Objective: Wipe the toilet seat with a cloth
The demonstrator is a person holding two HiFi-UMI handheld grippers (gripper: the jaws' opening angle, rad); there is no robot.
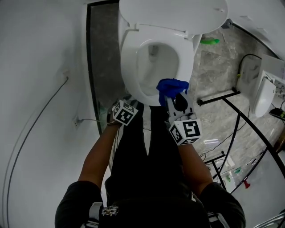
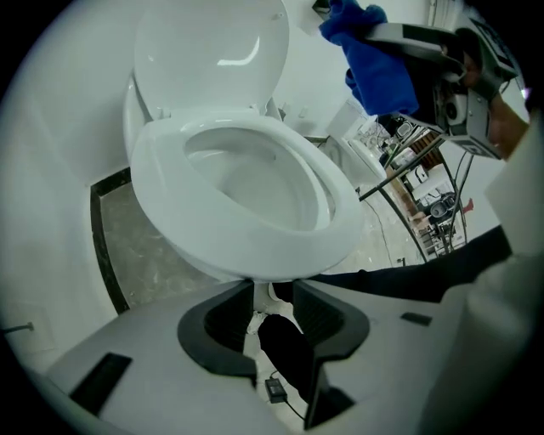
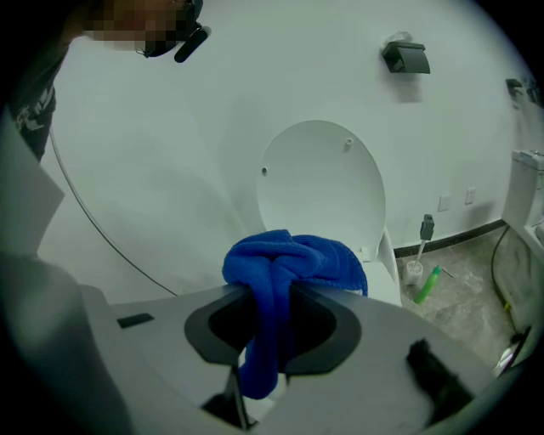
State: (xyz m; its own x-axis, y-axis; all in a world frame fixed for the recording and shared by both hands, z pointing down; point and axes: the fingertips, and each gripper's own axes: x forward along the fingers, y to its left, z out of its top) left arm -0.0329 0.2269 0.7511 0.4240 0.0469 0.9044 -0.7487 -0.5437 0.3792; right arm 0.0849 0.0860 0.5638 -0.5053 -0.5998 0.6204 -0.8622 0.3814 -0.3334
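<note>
– While the right tool (image 3: 270, 293) is clamped on a blue cloth (image 3: 293, 255), what is the left tool (image 2: 272, 293) doing?

– Nothing is in it. Its jaws stand apart with only air between them. It sits low at the front left of the toilet, beside the person's dark trouser leg (image 1: 129, 147). The front rim of the toilet seat (image 2: 255, 242) is just beyond its jaw tips.

– How is the cloth held?

– The jaws pinch it in the middle. A bunched wad bulges out past the tips and a tail hangs down behind them.

– Is it on the seat?

– No. In the head view it hangs over the front right part of the seat. The left gripper view shows it up in the air, clear of the rim.

– And the toilet itself?

– The seat lies down on the bowl (image 1: 156, 62). The lid (image 1: 173, 13) is raised and leans back towards the white wall (image 1: 40, 67).

– Anything else nearby?

– A green bottle (image 3: 425, 285) sits on the mottled grey floor (image 1: 213, 71) to the right of the toilet. A toilet brush (image 3: 425, 234) stands in its holder near it, by the wall. Further right, a black rack (image 1: 218, 97) of thin tubing stands on the floor, well apart from the bowl.
</note>
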